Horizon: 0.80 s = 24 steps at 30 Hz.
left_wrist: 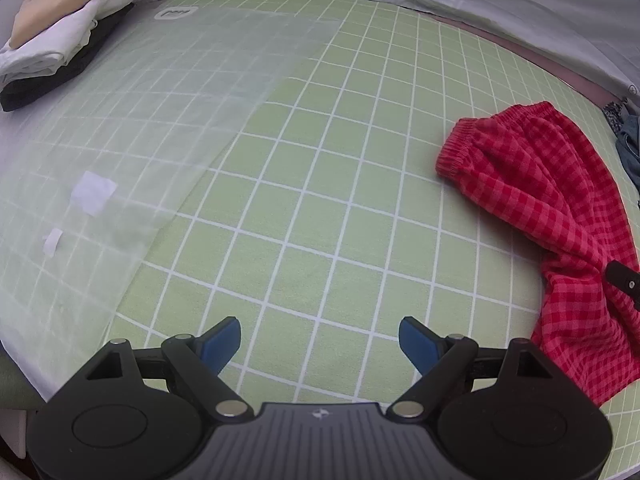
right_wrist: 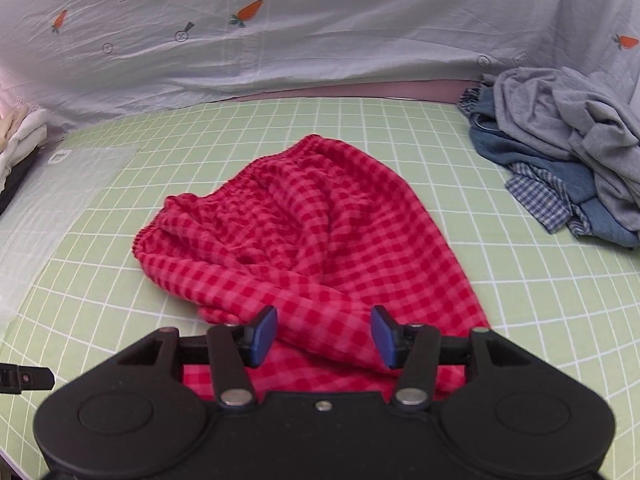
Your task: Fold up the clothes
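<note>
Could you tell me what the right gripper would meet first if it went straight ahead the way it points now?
The right gripper, jaws open, would run into the red checked garment bunched right before its fingers.

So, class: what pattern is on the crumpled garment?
Red-and-pink gingham garment, clearest in the right wrist view.

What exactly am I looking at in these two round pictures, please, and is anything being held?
Each picture comes from a fisheye camera on a tool a person holds. The left hand-held gripper is open above the green grid mat, holding nothing. The right hand-held gripper is open over the crumpled red checked garment; its blue fingers straddle a fold without clamping it. A folded stack lies at the far left, an unfolded heap at the far right.
</note>
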Available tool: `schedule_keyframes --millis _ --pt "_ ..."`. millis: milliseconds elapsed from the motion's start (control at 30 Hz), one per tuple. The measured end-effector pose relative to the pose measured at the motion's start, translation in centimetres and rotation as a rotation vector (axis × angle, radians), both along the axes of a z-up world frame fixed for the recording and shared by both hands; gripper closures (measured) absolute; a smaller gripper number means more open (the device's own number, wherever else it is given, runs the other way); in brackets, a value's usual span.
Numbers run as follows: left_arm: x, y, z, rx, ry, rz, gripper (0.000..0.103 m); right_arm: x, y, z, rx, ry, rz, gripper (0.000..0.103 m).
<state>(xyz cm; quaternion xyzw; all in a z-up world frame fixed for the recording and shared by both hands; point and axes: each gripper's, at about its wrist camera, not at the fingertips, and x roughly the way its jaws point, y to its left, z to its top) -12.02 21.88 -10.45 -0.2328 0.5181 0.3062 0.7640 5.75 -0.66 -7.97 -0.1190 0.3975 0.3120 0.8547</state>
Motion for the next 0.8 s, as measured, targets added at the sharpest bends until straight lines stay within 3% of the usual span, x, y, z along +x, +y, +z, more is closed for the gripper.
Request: schedule_keyframes --millis 200,533,567,667,700,800 --pt "0.3 4.2 -0.1 0.015 0.005 -0.070 0.016 -3.2 6.0 -1.6 -0.039 -0.059 0.066 0.045" --pt "0.9 7.9 -0.7 0.008 0.010 -0.113 0.016 -5.3 11.7 -4.9 -0.234 -0.179 0.130 0.048" --pt "0.9 7.8 -0.7 0.003 0.007 -0.109 0.016 -5.2 11.7 -5.0 -0.245 -0.175 0.141 0.056" --pt "1.1 7.0 -0.6 -0.012 -0.002 -0.095 0.016 -4.6 11.3 -4.8 -0.235 -0.140 0.175 0.094" --pt "1.1 6.6 -0.7 -0.017 -0.004 -0.089 0.016 -4.3 11.0 -4.5 -0.216 -0.123 0.188 0.099" --pt "1.5 5.0 -0.9 -0.037 -0.007 -0.065 0.016 -3.6 9.9 -3.4 -0.157 -0.107 0.202 0.102"
